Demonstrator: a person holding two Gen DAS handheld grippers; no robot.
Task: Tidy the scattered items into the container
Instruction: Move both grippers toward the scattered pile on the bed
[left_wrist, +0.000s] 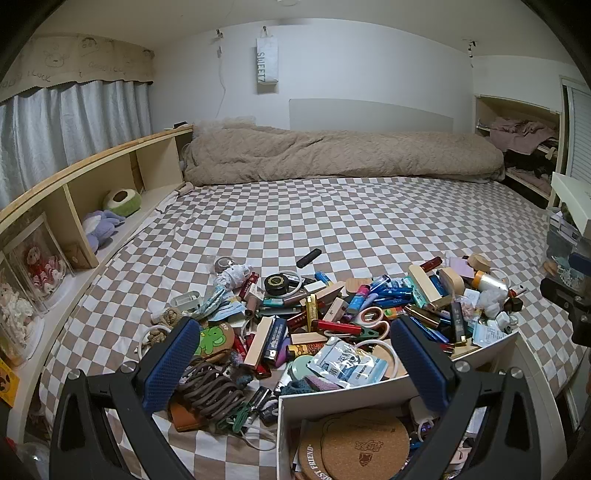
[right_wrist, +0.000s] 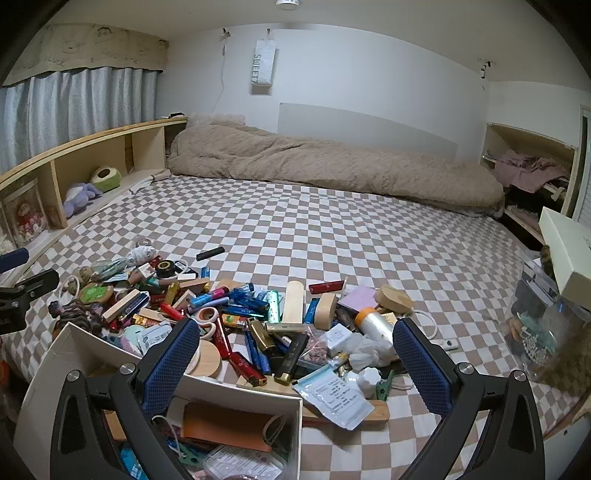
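A: What does the left wrist view show?

B: The left gripper (left_wrist: 291, 363) hangs with its jaws spread wide and nothing between them, above the near edge of a heap of small things (left_wrist: 332, 314) on the checked bed sheet (left_wrist: 332, 221). The white box (left_wrist: 369, 387) sits at the near right, partly under the right-hand finger, with cork coasters (left_wrist: 364, 443) inside. A bundle of brown cord (left_wrist: 210, 391) lies just beside the box, on the sheet.

A: And the right wrist view?

B: The right gripper (right_wrist: 295, 363) also has its jaws spread, holding nothing. Here the box (right_wrist: 236, 391) is at the near left, an orange pouch (right_wrist: 225, 428) in it. The heap (right_wrist: 258, 317) spreads beyond it; a white sachet (right_wrist: 334, 400) lies just right of the box wall. A black stick (right_wrist: 210, 253) lies apart, farther up the sheet.
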